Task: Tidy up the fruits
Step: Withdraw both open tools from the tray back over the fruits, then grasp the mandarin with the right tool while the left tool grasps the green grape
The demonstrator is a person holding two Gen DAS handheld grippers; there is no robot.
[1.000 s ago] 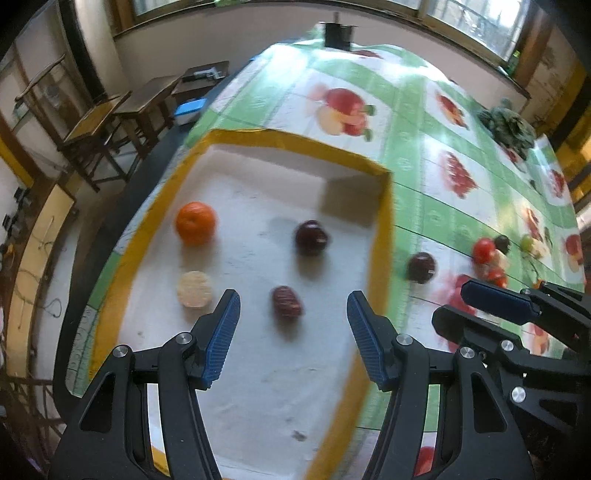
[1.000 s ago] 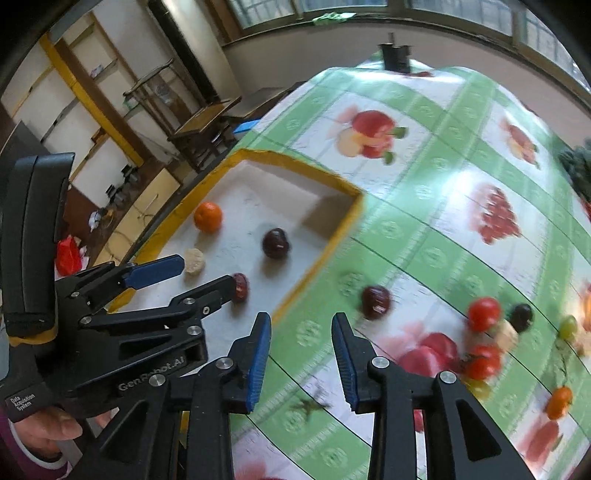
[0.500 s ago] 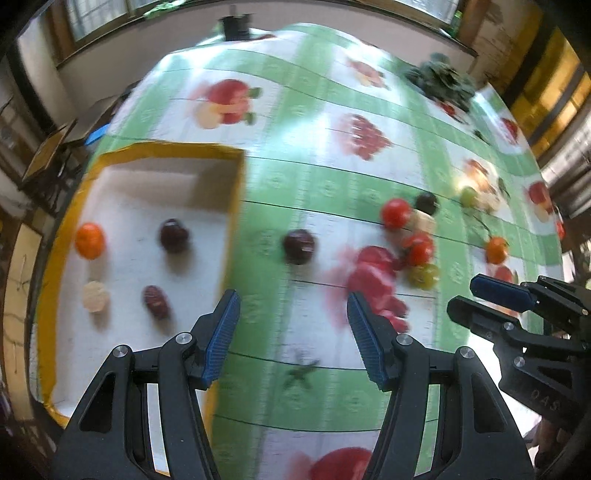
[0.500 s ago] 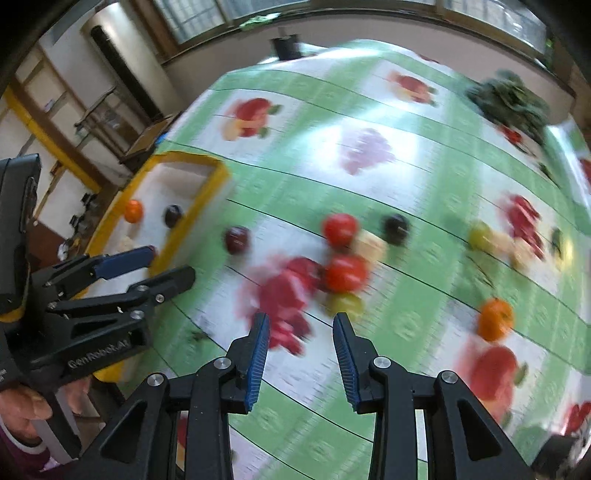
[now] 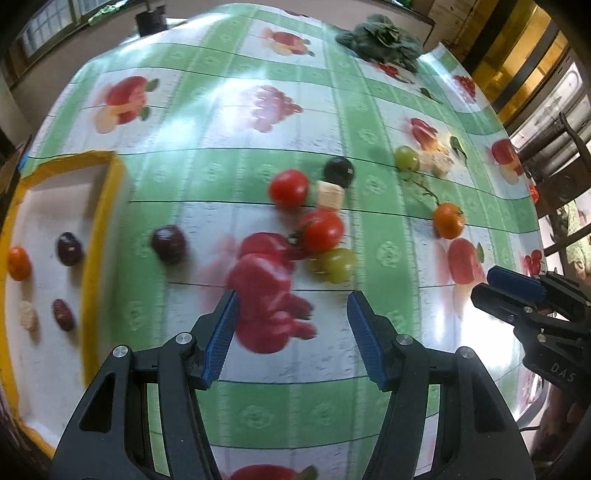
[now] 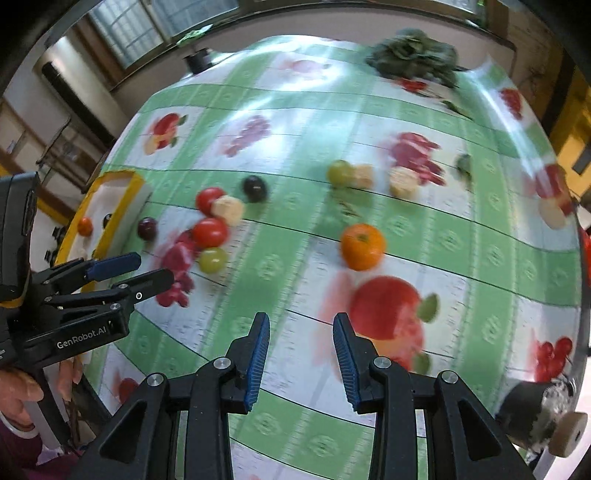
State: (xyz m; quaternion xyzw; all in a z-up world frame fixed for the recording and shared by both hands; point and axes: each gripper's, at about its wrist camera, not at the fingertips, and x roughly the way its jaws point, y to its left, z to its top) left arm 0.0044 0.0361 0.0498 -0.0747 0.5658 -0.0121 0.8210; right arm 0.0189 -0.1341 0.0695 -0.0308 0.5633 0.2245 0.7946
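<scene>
Loose fruit lies on the green fruit-print tablecloth: two red tomatoes, a green grape, a black grape, a pale chunk, a dark plum and an orange. At the left stands a yellow-rimmed white tray holding an orange fruit, two dark fruits and a pale piece. My left gripper hangs open above the cloth, short of the green grape. My right gripper is open and empty, with the orange ahead of it.
A bunch of leafy greens lies at the table's far end. More fruit sits farther right: a green grape and pale pieces. A dark cylinder stands at the far edge. A hand holds the left gripper.
Both grippers have swept right, away from the tray and over the loose fruit. The tray slid to the left edge of both views. Jaw gaps look unchanged.
</scene>
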